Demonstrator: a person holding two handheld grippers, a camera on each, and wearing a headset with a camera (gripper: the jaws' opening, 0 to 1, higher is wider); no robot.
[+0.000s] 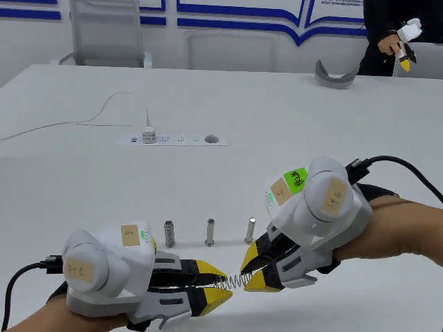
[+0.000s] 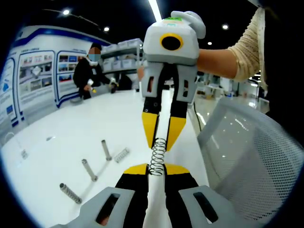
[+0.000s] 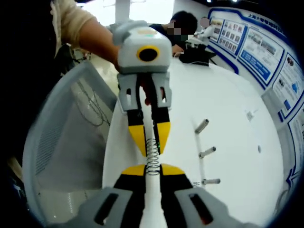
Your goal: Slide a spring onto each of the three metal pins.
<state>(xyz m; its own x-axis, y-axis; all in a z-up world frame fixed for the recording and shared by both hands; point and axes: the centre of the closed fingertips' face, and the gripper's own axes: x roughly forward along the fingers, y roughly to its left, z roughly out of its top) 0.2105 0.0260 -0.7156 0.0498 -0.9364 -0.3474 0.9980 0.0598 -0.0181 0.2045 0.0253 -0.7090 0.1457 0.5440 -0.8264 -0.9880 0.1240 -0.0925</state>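
- Two grippers meet over the near edge of the white table (image 1: 83, 180), with one spring (image 1: 234, 280) stretched between them, clear of the top.
- Left gripper (image 1: 220, 281): jaws pinched narrow on the spring's left end.
- Right gripper (image 1: 250, 270): jaws clamped on its right end.
- Just beyond stand three pins. The left pin (image 1: 169, 234) is wrapped in coils, while the middle pin (image 1: 210, 232) and right pin (image 1: 250, 230) are bare.

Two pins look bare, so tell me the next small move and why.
Probably open the left gripper: it and the right gripper both pinch one spring by its ends, and the right one sits nearer the bare middle pin and right pin.
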